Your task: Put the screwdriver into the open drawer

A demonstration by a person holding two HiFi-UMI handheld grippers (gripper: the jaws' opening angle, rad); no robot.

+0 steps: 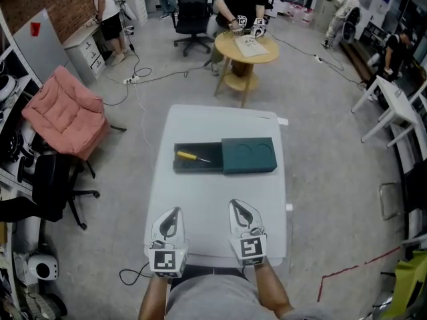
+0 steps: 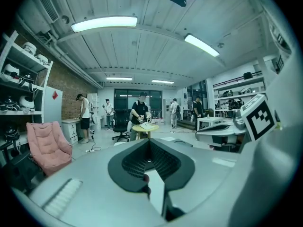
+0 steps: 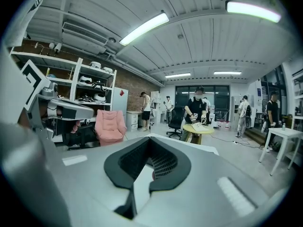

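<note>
The yellow-handled screwdriver [image 1: 192, 157] already lies inside the open drawer [image 1: 200, 168] on the white table [image 1: 217, 202]. The left gripper [image 1: 173, 212] and right gripper [image 1: 237, 206] rest near the table's near edge, clenched and empty. The task looks finished.

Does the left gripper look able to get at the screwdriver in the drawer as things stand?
Probably yes. Only bare table lies between the left gripper and the open drawer, and the screwdriver lies uncovered in it. The jaws are shut, so they would have to open first.
</note>
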